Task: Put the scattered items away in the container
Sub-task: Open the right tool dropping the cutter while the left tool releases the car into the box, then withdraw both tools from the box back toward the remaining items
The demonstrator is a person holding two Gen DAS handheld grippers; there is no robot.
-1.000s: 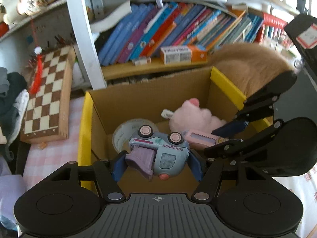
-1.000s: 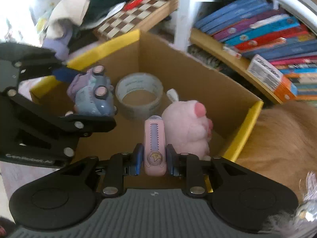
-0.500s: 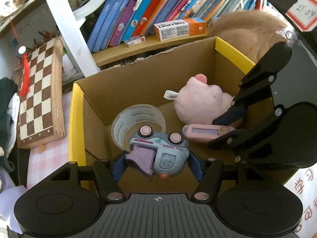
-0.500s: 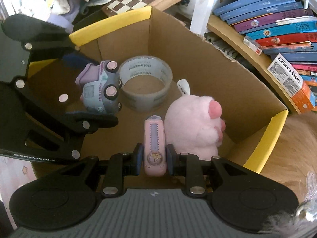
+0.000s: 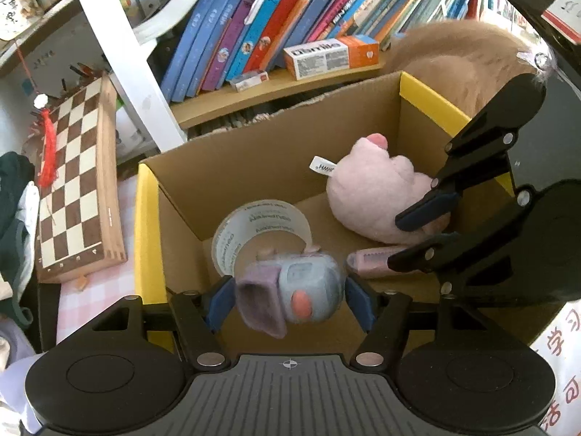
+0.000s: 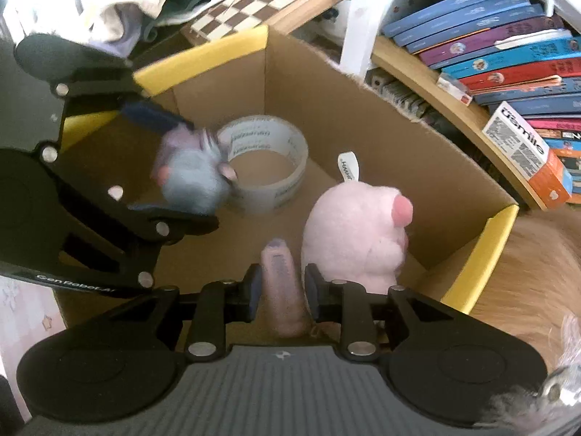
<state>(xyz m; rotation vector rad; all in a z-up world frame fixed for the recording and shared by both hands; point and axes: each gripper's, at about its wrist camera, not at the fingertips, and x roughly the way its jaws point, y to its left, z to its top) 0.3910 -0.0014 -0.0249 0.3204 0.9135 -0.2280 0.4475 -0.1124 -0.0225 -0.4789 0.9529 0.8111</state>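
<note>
Both grippers hang over the open cardboard box (image 5: 254,167) with yellow rims (image 6: 203,51). My left gripper (image 5: 288,299) has opened; the blue-and-purple toy truck (image 5: 290,294) is blurred, dropping between its spread fingers. It also shows blurred in the right wrist view (image 6: 192,174). My right gripper (image 6: 281,292) has opened too; the pink utility knife (image 6: 283,287) is blurred, slipping down between its fingers, and shows in the left wrist view (image 5: 374,256). A pink plush pig (image 5: 377,189) and a tape roll (image 6: 268,160) lie inside the box.
A bookshelf with books (image 5: 276,21) and an orange-white carton (image 5: 330,54) stands behind the box. A white post (image 5: 123,54) rises at its left. A chessboard (image 5: 76,181) lies left of the box. A tan furry thing (image 5: 461,54) is at the right.
Both grippers have opened over the box. The toy truck and the pink knife have come loose and are falling, blurred. Both grippers also moved a little lower into the box.
</note>
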